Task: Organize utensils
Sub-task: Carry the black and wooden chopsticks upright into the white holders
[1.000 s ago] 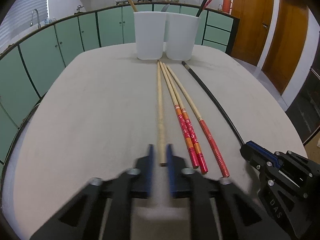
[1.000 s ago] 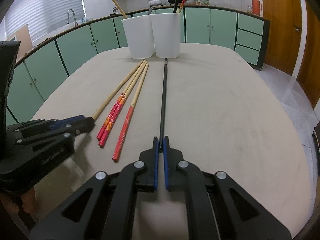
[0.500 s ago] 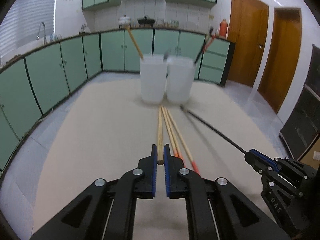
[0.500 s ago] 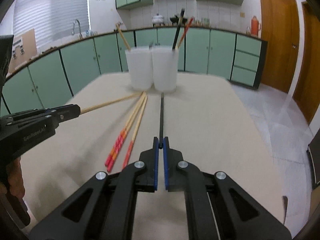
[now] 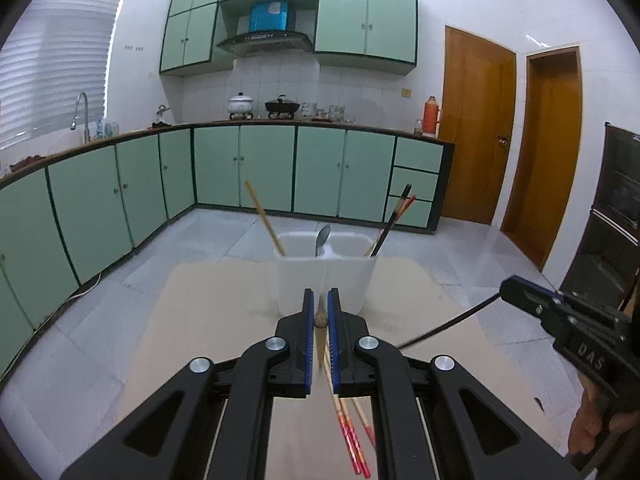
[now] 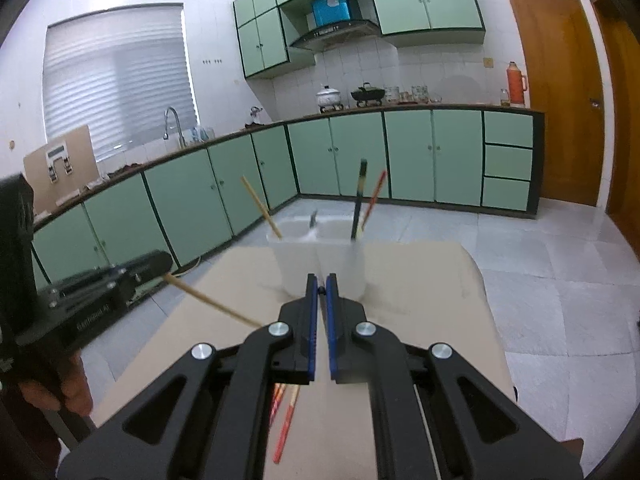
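Pinching a plain pale wooden chopstick [image 5: 321,322] near its blunt end, the left gripper [image 5: 321,312] keeps its blue-padded fingers [image 5: 308,336] drawn narrow, with only the stick's thickness between them. In the left wrist view that end sits at the frame's centre and the shaft drops away below it; in the right wrist view the same stick slants from the left gripper at mid left toward the frame's centre.

Closed just as tightly, the right gripper [image 6: 321,290] clamps a thin black chopstick [image 5: 448,326] whose dark butt shows between its blue pads [image 6: 331,320]. From the left wrist view the black stick runs from the right gripper's tip at mid right down toward the centre, clear of the table.

Two white plastic cups [image 5: 326,276] stand touching each other at the far end of the beige table [image 5: 200,340], just above the fingertips in both views. The left cup holds a plain wooden chopstick [image 5: 264,216] leaning left and a grey metal spoon [image 5: 322,238]; the right cup holds a black chopstick [image 6: 359,200] and a red-ended one [image 6: 374,196] leaning right.

Three wooden chopsticks with red patterned ends [image 5: 352,436] lie on the table, near the bottom of the frame under the left gripper. A person's hand [image 6: 68,384] grips the left gripper's handle at lower left of the right wrist view.
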`<state>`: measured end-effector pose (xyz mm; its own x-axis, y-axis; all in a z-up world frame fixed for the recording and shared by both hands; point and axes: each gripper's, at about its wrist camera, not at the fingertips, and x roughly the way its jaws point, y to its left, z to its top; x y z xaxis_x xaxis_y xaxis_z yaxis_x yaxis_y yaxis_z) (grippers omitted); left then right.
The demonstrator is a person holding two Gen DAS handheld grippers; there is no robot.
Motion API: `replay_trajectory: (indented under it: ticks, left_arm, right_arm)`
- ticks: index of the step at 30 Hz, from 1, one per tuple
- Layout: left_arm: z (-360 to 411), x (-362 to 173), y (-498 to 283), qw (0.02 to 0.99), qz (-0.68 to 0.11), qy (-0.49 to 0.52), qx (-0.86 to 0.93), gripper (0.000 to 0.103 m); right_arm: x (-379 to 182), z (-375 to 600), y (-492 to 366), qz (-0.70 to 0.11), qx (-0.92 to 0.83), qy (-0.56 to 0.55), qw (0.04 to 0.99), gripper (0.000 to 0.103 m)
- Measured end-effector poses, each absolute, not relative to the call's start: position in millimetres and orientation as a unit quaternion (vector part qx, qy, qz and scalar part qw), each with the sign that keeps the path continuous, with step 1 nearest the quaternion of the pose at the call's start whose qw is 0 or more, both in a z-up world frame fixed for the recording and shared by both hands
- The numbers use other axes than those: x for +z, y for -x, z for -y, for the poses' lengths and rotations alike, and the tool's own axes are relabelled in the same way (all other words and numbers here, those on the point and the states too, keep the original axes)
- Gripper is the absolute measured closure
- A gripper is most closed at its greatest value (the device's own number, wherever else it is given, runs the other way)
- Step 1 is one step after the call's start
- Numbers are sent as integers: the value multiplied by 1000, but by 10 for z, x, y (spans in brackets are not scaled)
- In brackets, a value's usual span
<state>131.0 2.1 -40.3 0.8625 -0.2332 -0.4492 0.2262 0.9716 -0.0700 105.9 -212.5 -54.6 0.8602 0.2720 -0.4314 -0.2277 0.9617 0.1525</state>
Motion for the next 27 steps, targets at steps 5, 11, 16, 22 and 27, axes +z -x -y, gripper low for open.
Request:
replay_trajectory:
  ticks: [5, 11, 16, 22, 27]
  left_arm:
    - [-8, -272, -1385, 966, -225, 10, -126, 97]
    - [-13, -177, -1413, 966, -218, 12, -136, 97]
    - [-62, -73, -1406, 966, -211, 21, -148, 97]
    - [-66, 122, -1468, 969, -191, 21, -154, 97]
    - [-50, 320, -1620, 973, -170, 17, -153, 97]
  right_arm:
    - [-356, 2126, -1202, -230, 135, -49, 963, 100]
    - [-231, 2119, -1295, -232, 151, -61, 959, 100]
    - [-121, 2124, -1322, -229, 164, -61, 957, 100]
    - [63, 2092, -1418, -217, 179, -57, 958, 100]
    - [293, 2046, -1568, -197, 187, -50, 961, 100]
